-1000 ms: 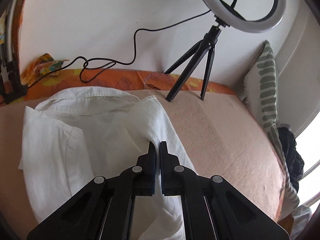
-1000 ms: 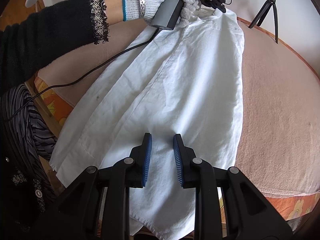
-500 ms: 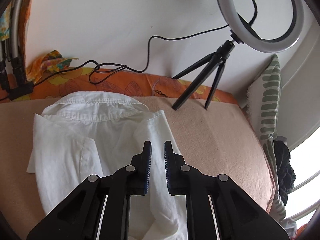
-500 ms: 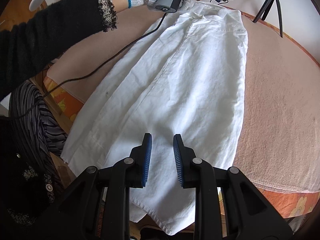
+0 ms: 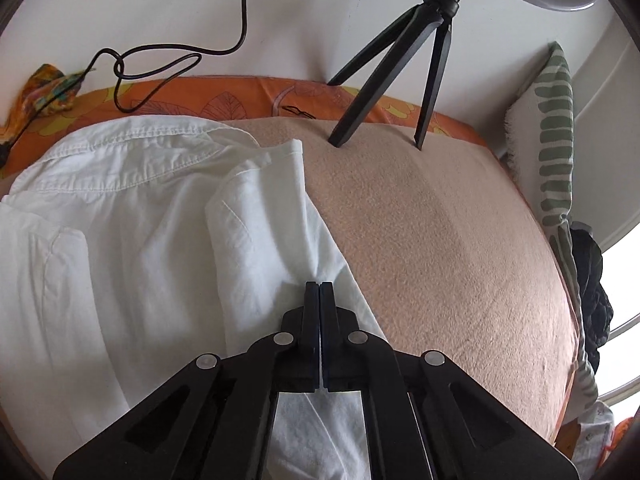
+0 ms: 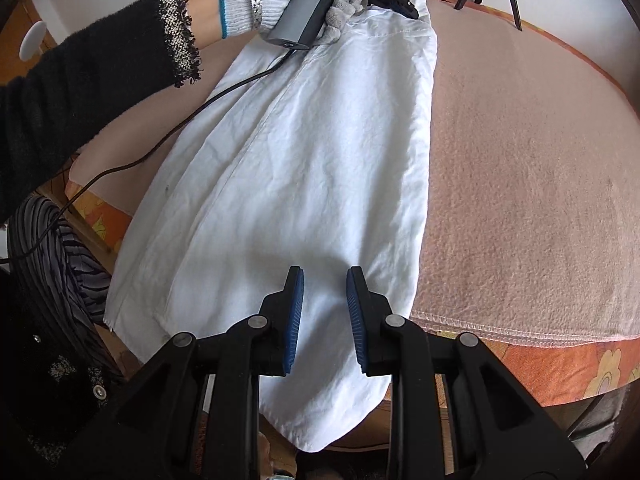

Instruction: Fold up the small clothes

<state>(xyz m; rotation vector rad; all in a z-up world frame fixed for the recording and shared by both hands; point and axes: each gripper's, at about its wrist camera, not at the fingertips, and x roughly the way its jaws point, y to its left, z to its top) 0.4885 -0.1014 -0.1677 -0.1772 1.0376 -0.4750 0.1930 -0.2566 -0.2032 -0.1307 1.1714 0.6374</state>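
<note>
My left gripper (image 5: 320, 286) has just re-closed, clamped on the white shirt's (image 5: 132, 216) folded sleeve edge; right gripper (image 6: 325, 280) hovers apart, so the fold can proceed.

White shirt (image 5: 132, 216) on a peach-pink blanket (image 5: 432, 232); orange floral sheet (image 5: 224, 100) at its edge. Pillow (image 5: 554, 140), upper right, white with green stripes. Black tripod (image 5: 400, 64). Right hand-held gripper (image 6: 325, 280): black, blue pads.

place: home bedroom | evidence: blanket-covered bed (image 5: 440, 240), striped pillow (image 5: 554, 148), ring light tripod (image 5: 404, 60) against wall
</note>
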